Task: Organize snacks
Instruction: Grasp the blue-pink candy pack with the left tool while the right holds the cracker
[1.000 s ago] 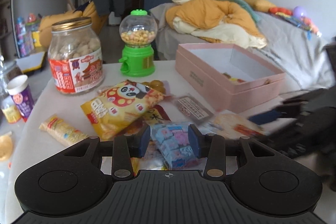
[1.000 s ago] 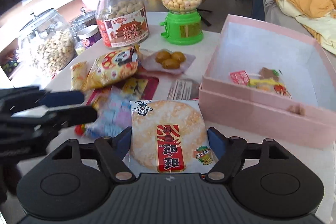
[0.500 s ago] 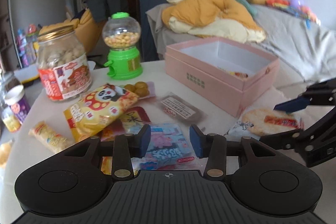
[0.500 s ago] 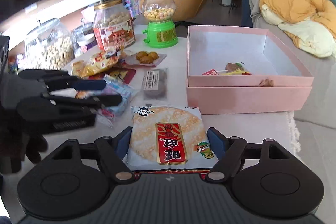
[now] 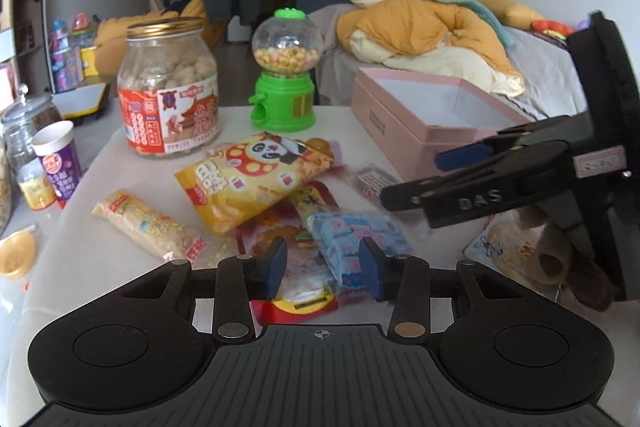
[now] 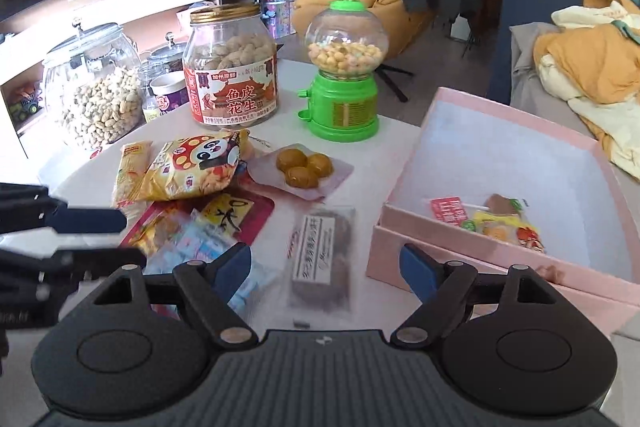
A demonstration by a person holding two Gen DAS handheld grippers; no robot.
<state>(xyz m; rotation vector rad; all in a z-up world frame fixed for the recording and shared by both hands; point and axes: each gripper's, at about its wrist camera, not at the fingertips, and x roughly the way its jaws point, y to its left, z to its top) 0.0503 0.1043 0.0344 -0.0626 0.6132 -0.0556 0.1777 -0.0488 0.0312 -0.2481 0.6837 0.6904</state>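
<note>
White table (image 6: 384, 147) under clutter: snacks lie beside the pink box (image 6: 400, 247), near the peanut jar (image 6: 231, 67). My right hand-held gripper (image 6: 326, 267), just widened, is spread and empty; my left hand-held gripper (image 5: 322, 267) straddles the blue packet (image 5: 352, 239), grip unclear. A rice cracker (image 5: 508, 243) is half hidden.

The hand-held gripper (image 6: 324, 269) is black with blue pads (image 6: 416, 271). Ahead of it to the right stands a pale pink box (image 6: 460, 239) with a white inside. Straight ahead, a candy dispenser (image 6: 345, 75) has a bright green base and cap under a clear globe of yellow and pastel balls. To the left lies a yellow bag (image 6: 192, 167) printed with a black-and-white panda and a red, white-spotted mushroom, and behind it a clear jar (image 6: 232, 67) carries a gold lid and a red-and-white label.
</note>
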